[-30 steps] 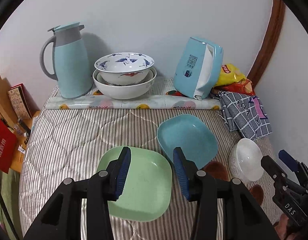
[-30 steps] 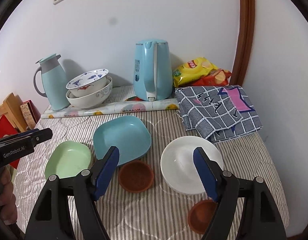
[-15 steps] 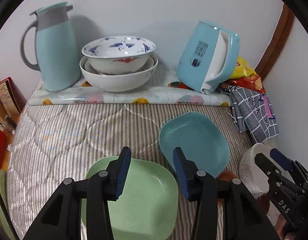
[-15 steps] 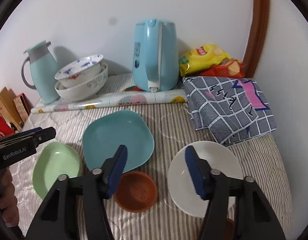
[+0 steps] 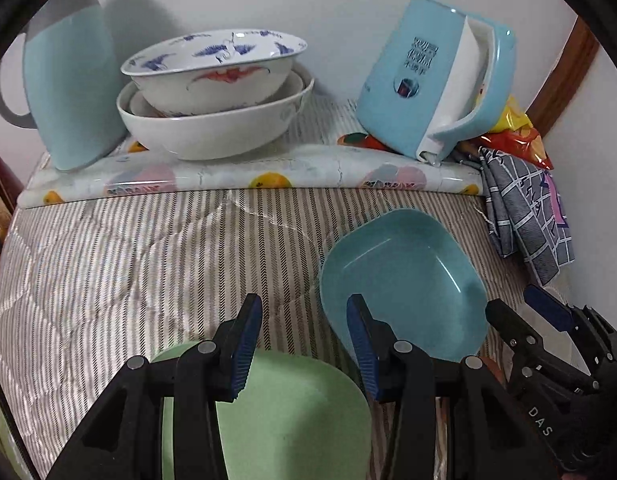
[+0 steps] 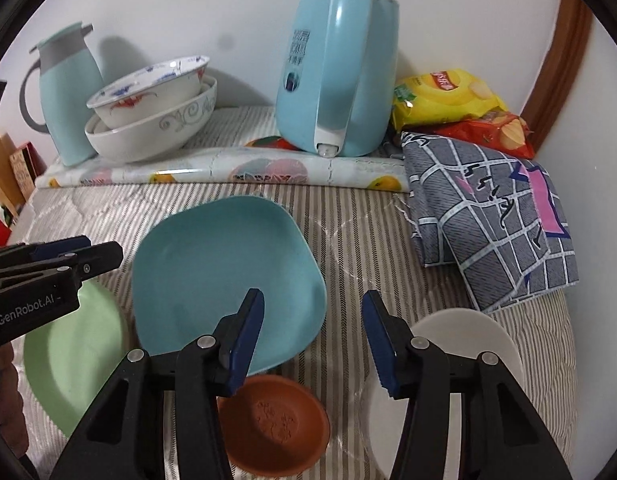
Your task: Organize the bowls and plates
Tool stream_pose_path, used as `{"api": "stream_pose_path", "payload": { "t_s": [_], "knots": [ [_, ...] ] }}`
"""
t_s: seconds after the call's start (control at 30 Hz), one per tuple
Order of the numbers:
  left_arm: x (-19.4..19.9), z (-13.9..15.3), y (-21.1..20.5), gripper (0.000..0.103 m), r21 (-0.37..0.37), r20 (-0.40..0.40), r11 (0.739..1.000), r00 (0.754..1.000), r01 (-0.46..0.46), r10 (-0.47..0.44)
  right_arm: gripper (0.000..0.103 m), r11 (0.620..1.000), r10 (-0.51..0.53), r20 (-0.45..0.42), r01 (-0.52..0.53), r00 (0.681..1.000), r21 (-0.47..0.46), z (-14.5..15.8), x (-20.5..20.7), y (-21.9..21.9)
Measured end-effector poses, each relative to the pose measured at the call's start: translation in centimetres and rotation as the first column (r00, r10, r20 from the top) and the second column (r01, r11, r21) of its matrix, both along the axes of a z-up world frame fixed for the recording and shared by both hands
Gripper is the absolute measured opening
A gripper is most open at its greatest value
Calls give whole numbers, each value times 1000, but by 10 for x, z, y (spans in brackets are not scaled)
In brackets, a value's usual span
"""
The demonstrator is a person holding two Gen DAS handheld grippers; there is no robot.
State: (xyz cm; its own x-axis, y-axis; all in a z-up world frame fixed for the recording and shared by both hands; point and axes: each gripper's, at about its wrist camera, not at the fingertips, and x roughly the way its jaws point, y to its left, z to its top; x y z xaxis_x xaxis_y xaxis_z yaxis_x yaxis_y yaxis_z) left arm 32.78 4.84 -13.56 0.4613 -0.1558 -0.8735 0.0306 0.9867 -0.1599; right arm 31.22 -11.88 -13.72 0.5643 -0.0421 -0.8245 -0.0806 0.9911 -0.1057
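Plates and bowls lie scattered over a striped quilted cloth (image 6: 348,240). In the right wrist view, a teal plate (image 6: 224,276) sits in the middle of the frame, a green plate (image 6: 68,360) at lower left, a small brown dish (image 6: 274,424) at bottom centre just below the teal one, and a white bowl (image 6: 468,344) at lower right. Two stacked china bowls (image 6: 152,116), the upper one painted with blue and red figures, stand at upper left beside a pale blue jug (image 6: 68,92).

The right gripper (image 6: 312,340) fills the bottom of that frame, jaws apart but closing, with nothing between them; the brown dish shows through the gap below. The left gripper (image 5: 304,344), at the bottom of the left wrist view, has its jaws partly spread and holds nothing, hovering over the far edge of the green plate (image 5: 288,420), with the teal plate (image 5: 404,280) just right of it.

Writing I can read: "GenRobot.AI" on the black body of the left gripper (image 6: 48,280) at the left edge of the right wrist view, and "DAS" on the right gripper (image 5: 548,380) at lower right of the left wrist view. The blue kettle (image 6: 336,68) at top centre carries printed characters too small to read. A yellow crisp bag (image 6: 448,96) at upper right has a red logo I cannot make out. A grey checked cloth (image 6: 488,216) lies right of centre.
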Motion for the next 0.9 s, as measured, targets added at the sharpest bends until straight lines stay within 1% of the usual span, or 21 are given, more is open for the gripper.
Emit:
{"api": "stream_pose_path", "payload": {
  "t_s": [0.03,0.2,0.23,0.33,0.4,0.47,0.5,0.53,0.57,0.63,0.7,0.77,0.9],
  "knots": [
    [3,-2,0,42,-1,-4,1000,1000,2,-2,46,1000,-1,-3,0,1000,-6,-2,2,1],
    [15,-14,-4,41,-5,-27,1000,999,21,-21,44,1000,-15,-27,15,1000,-22,-11,15,-1],
    [17,-16,-5,41,-2,-30,1000,999,23,-23,42,999,-18,-29,17,999,-29,-12,16,-1],
    [22,-21,-7,39,-2,-40,1000,999,25,-25,40,999,-22,-47,20,999,-41,-18,22,-2],
    [26,-24,-8,35,-3,-49,1000,999,23,-23,39,999,-26,-57,24,998,-45,-21,25,-3],
    [30,-29,-10,32,-5,-60,1000,998,26,-26,34,998,-28,-66,25,997,-50,-24,27,-3],
    [31,-30,-11,28,-1,-64,1000,998,28,-28,23,998,-27,-67,24,997,-51,-26,29,-3],
    [32,-32,-13,26,5,-67,1000,997,31,-31,16,998,-27,-75,23,997,-57,-28,30,-3],
    [33,-34,-16,25,12,-69,999,997,42,-41,16,998,-24,-86,18,996,-65,-30,31,-2],
    [35,-38,-20,16,17,-69,999,997,48,-47,13,997,-14,-92,7,996,-83,-35,32,-1],
    [37,-41,-20,10,-4,-74,999,996,50,-51,8,996,-12,-95,4,995,-85,-37,32,-1],
    [37,-41,-22,7,-6,-68,998,996,58,-58,6,998,-10,-94,4,995,-70,-37,32,-1],
    [34,-36,-21,6,-8,-48,999,998,48,-49,6,998,-13,-62,10,998,-55,-33,29,-3]
  ]
}}
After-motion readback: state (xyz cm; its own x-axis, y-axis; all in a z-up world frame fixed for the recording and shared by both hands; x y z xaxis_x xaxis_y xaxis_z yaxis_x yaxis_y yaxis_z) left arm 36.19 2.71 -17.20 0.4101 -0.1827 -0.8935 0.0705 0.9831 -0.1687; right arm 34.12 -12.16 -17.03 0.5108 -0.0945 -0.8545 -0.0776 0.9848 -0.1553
